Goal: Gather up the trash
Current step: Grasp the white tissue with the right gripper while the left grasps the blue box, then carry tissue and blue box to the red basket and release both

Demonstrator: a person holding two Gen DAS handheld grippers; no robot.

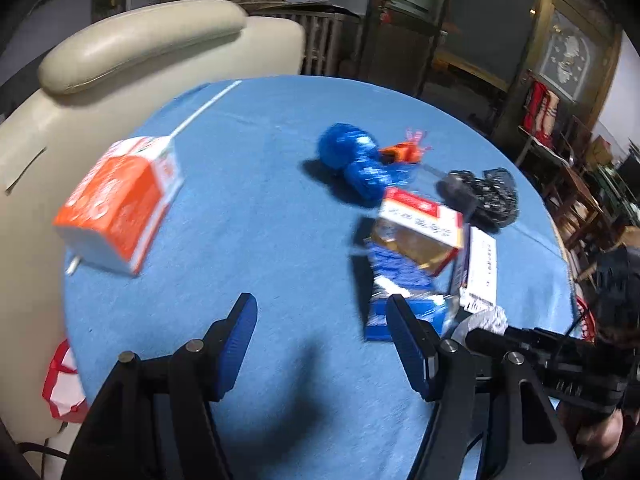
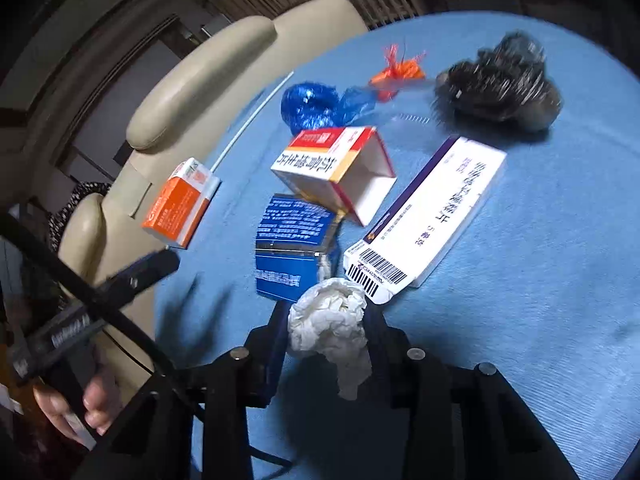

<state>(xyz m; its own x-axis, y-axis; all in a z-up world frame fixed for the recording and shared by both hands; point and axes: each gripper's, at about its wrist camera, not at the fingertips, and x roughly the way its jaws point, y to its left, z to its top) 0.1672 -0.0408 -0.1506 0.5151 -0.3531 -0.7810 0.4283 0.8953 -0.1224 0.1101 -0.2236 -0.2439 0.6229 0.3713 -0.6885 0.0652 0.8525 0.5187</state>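
My right gripper (image 2: 326, 322) is clamped on a crumpled white tissue (image 2: 328, 320), which hides both pads, just near of the blue box (image 2: 290, 240) and the long white carton (image 2: 432, 216) on the blue tablecloth (image 2: 520, 320). My left gripper (image 1: 322, 344) stands apart over bare cloth, nothing between its 2 fingers. Far across, the blue bag (image 1: 352, 160), orange scrap (image 1: 404, 152) and black bag (image 1: 484, 196) are smeared by blur, while the orange box (image 1: 116, 204) lies left by the cream chair (image 1: 120, 52).

The long white box (image 2: 430, 216) bears a barcode and a "5"; other print is too blurred.
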